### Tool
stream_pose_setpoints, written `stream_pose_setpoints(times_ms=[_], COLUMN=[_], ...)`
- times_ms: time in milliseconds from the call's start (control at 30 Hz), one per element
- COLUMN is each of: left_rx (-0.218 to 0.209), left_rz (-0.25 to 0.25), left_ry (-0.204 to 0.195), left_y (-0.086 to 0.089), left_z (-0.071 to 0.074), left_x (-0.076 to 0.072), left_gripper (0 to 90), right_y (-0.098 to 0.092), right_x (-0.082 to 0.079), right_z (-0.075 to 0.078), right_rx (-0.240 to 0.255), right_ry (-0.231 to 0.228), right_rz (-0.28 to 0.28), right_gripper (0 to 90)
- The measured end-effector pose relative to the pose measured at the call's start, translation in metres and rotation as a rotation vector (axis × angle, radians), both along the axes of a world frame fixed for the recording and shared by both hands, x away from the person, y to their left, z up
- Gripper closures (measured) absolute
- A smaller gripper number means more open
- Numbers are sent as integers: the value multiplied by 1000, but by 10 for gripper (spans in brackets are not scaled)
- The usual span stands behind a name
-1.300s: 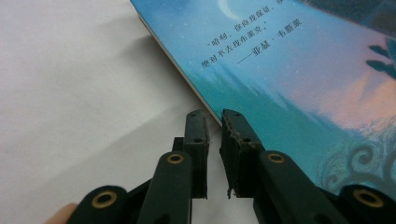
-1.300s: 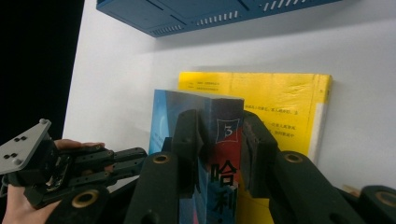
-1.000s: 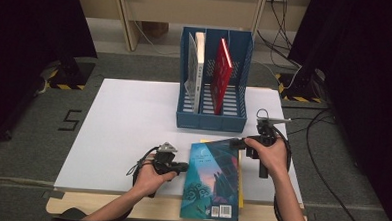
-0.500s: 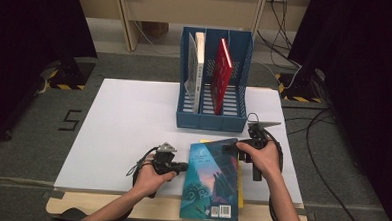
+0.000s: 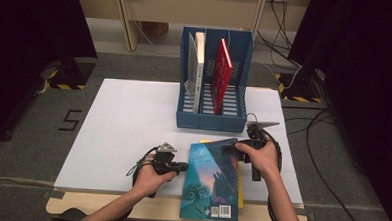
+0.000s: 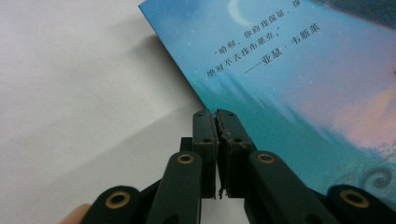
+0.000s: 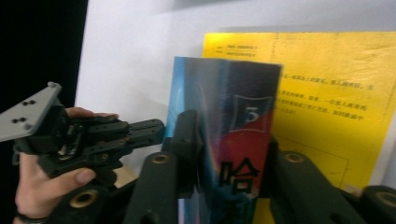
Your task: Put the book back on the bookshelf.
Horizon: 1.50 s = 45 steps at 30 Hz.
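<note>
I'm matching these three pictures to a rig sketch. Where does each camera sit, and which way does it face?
High view: above the person's side, facing forward and down on the table; both forearms, left tongs, right tongs.
Left gripper view: rides the left tongs, shut, at the blue book edge.
Right gripper view: rides the right tongs, straddling the book's spine.
All share the book.

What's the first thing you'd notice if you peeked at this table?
The big blue picture book at the near edge of the white table, lying on a yellow book. The right gripper clamps its far end, the left gripper sits shut beside it. Behind stands a blue file rack.
</note>
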<state>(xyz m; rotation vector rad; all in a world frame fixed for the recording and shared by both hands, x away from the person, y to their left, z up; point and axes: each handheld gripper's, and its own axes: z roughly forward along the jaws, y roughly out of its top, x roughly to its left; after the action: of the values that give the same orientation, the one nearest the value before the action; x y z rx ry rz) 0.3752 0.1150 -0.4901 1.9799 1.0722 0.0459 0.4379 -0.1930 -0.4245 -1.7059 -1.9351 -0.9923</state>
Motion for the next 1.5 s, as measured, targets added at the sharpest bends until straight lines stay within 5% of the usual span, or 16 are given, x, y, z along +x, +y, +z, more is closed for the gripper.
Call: stream_pose_setpoints(times_ms=[233, 500, 1500], left_rx=[-7, -14, -41], left_rz=[2, 84, 91], left_ry=[-21, -114, -148], left_y=[5, 17, 22], left_z=[0, 3, 6], left_x=[2, 4, 5], left_gripper=[771, 584, 540], right_y=[-2, -6, -22], right_x=[-1, -5, -6], right_z=[3, 21, 68], right_rx=[59, 116, 105], right_ry=[25, -19, -192], right_rz=[-16, -31, -129], right_gripper=[748, 749, 749])
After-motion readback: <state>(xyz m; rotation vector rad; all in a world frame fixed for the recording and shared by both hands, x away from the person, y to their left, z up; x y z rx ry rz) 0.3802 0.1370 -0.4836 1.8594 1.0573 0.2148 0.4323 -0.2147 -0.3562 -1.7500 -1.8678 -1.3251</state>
